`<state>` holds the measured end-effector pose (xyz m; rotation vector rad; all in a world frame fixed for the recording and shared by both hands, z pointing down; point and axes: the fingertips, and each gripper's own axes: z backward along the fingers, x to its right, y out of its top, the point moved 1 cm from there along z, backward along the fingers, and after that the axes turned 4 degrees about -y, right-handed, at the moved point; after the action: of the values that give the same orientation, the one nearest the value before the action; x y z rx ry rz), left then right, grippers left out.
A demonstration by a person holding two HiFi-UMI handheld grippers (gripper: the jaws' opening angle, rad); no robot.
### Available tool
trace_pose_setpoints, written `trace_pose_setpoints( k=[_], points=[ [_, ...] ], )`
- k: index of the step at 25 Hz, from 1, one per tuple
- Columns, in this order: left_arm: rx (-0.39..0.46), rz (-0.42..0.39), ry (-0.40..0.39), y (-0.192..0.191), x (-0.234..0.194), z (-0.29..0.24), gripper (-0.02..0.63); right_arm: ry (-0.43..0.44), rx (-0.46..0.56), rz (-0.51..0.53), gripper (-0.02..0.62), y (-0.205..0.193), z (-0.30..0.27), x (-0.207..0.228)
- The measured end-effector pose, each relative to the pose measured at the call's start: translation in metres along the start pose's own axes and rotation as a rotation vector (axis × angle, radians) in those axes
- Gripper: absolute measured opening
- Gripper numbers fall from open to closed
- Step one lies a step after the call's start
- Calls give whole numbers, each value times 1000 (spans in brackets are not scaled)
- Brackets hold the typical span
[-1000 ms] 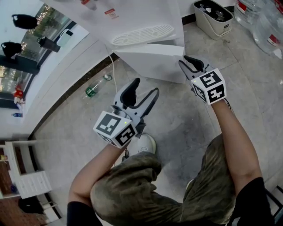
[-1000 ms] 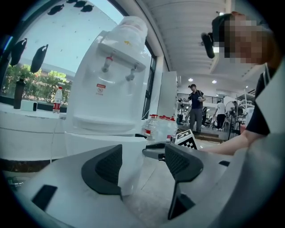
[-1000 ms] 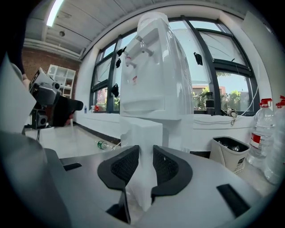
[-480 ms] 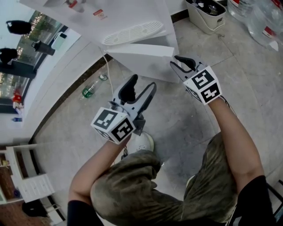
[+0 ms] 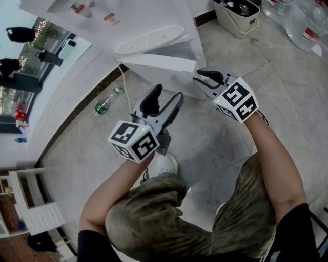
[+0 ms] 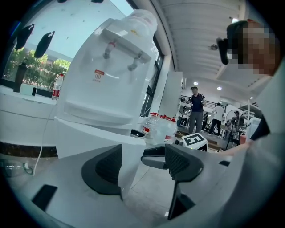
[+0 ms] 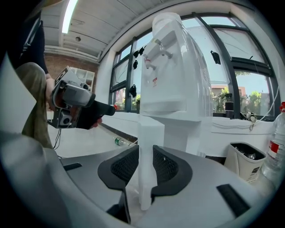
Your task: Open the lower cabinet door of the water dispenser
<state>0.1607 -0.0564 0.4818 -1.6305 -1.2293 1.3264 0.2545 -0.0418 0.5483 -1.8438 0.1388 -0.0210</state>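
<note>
The white water dispenser (image 5: 148, 30) stands on the floor ahead of me. Its lower cabinet door (image 5: 161, 64) stands swung out, away from the body. My right gripper (image 5: 203, 81) is shut on the door's free edge (image 7: 149, 142), whose thin white panel stands upright between the black pads (image 7: 124, 167). My left gripper (image 5: 165, 100) hovers open left of the door, nothing between its fingers (image 6: 104, 169). From the left gripper view, the door (image 6: 102, 138) lies just ahead and the right gripper (image 6: 156, 159) holds its corner.
A green bottle (image 5: 106, 102) lies on the floor by the wall, near the dispenser's white cord (image 5: 124, 84). A white bin (image 5: 237, 15) and large water jugs (image 5: 307, 25) stand to the right. My knees and a shoe (image 5: 165, 165) are below the grippers.
The right gripper has moved left in the head view, keeping its hold on the door edge, and the door has swung with it. The left gripper has shifted only slightly and stays open.
</note>
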Motion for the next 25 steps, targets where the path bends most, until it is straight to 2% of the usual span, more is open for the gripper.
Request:
trace_pose_setpoints(
  k=[5,10,14,16,20,25],
  points=[
    [-31,32,7,-11,-4,-3,278,29,14,-1,89,0,1,-7],
    [-42,4,-7,-11,4,-10,278,60,49,-21,92,1,4,-11],
    [-32,24,-2,-5,7,-15,278,79,88,-26,92,1,6,-19],
    [-29,-4,-13,-5,13,-18,278,87,97,-21,89,1,6,-23],
    [-64,-36,-36,-18,18,-20,278,98,69,18,87,0,6,-34],
    [-79,-46,-5,-28,5,-16,278,104,39,52,87,0,8,-50]
  ],
)
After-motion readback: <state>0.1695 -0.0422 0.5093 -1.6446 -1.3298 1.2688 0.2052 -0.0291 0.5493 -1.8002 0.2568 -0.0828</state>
